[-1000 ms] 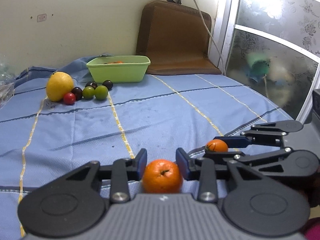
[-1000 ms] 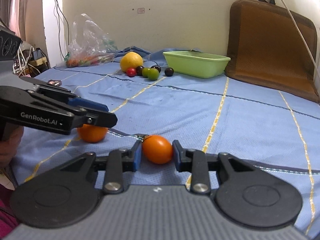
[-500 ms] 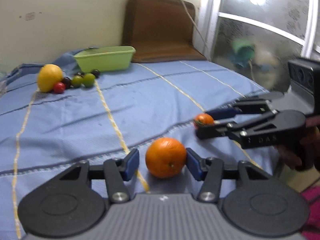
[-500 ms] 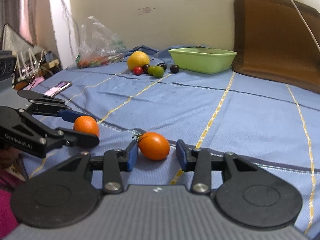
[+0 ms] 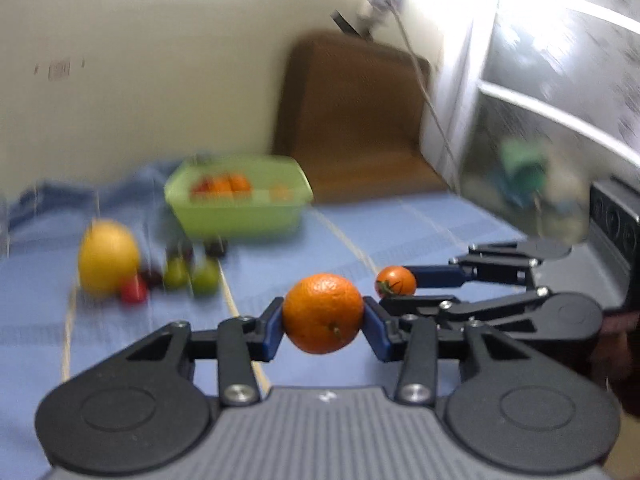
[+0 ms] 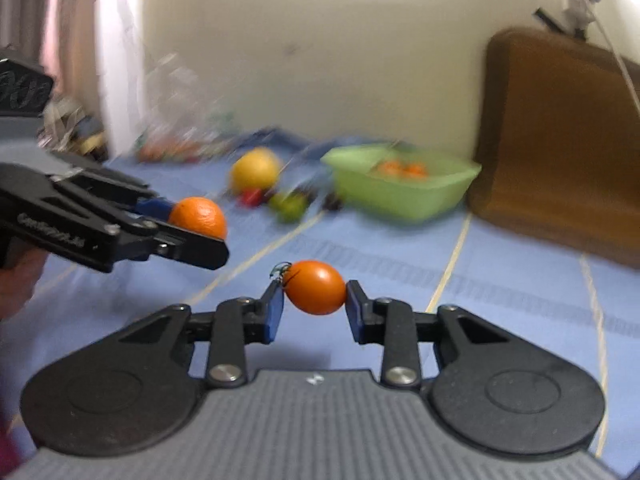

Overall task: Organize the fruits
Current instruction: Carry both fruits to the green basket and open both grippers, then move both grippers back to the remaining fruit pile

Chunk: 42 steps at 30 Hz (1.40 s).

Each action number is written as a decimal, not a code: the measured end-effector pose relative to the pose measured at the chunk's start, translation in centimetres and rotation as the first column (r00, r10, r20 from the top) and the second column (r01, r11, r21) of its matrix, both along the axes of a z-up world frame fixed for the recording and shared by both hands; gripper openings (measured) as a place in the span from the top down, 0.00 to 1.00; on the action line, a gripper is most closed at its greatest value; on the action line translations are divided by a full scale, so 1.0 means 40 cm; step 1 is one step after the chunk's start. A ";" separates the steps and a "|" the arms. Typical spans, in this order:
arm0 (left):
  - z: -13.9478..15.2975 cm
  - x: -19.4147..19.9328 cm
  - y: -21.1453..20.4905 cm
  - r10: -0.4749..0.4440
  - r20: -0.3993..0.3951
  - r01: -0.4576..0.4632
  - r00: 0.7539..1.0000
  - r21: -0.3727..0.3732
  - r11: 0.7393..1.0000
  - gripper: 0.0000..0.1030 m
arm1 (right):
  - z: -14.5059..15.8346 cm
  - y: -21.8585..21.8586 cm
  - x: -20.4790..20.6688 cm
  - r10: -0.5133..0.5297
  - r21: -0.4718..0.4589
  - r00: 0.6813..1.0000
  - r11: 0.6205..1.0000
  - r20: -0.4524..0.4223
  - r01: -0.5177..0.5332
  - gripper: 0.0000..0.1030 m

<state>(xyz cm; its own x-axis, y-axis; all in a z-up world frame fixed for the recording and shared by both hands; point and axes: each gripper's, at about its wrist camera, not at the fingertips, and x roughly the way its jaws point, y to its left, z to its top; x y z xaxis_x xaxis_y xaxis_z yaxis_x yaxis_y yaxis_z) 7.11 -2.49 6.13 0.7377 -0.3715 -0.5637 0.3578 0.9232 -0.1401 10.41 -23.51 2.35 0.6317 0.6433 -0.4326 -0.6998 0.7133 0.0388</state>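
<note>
Mid-carry toward the green tub [image 5: 240, 216]: left gripper [image 5: 323, 326], jaws just closed, clamped on the orange [image 5: 323, 313], right gripper [image 6: 314, 307] likewise on the small tomato [image 6: 316, 287], both short of the tub; next, over its rim, then release.

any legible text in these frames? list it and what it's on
"GenRobot.AI": printed on the side of the left tool, right wrist view; blurred, only partly legible.
Small white logo mark on the grey body behind the right tool: a symbol, no letters.
Wall sticker: too blurred to read.
Nothing else readable.
</note>
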 end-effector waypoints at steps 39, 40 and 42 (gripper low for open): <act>0.160 0.017 0.240 0.255 0.056 -0.257 0.965 0.037 0.966 0.48 | 0.522 -0.370 0.075 -0.281 0.363 0.957 0.901 0.075 0.237 0.54; 0.147 0.018 0.249 0.268 0.042 -0.269 0.963 0.033 0.962 0.49 | 0.521 -0.382 0.054 -0.284 0.344 0.954 0.909 0.093 0.237 0.53; 0.114 0.023 0.261 0.285 0.007 -0.285 0.958 0.003 0.958 0.52 | 0.474 -0.367 0.045 -0.267 0.287 0.959 0.930 0.095 0.230 0.53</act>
<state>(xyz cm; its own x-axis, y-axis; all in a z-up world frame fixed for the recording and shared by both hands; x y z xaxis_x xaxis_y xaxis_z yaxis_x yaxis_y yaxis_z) 8.02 7.95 10.68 0.8161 -0.1428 -0.5600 0.0801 0.9876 -0.1351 12.19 -38.21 21.30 0.8253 0.5393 -0.1676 -0.5134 0.8401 0.1751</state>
